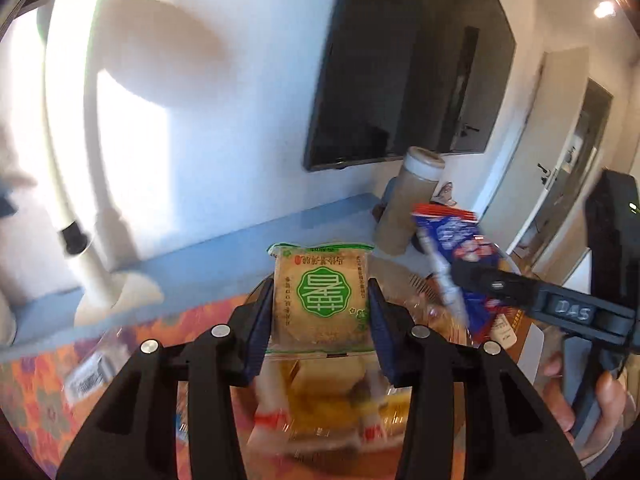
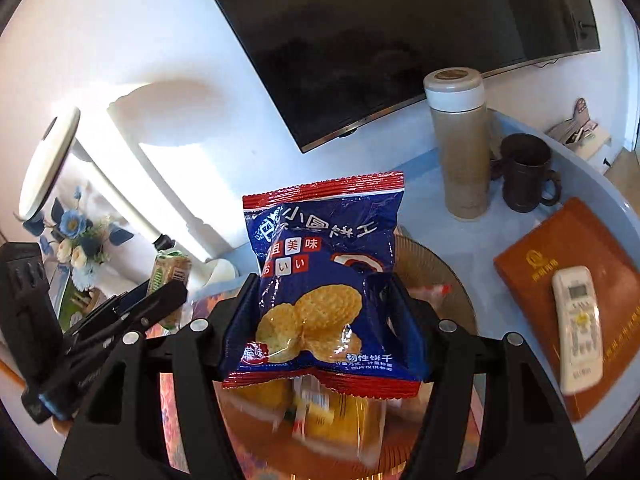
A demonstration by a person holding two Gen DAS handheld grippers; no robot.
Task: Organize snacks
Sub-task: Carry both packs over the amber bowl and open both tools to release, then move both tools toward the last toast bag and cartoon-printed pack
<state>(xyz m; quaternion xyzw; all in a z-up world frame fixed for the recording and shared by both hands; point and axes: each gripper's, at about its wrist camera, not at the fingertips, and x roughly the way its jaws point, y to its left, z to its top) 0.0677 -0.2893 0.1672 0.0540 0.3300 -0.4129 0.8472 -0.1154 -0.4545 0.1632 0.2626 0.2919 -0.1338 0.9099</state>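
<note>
Your left gripper is clamped on the green-labelled pastry packet and your right gripper on the blue biscuit bag — both held above the blurred snack pile on the patterned cloth.

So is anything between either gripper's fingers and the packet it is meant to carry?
Nothing visible. The left gripper is shut directly on the tan packet with the green emblem, and the right gripper is shut directly on the blue, red-edged biscuit packet.
</note>
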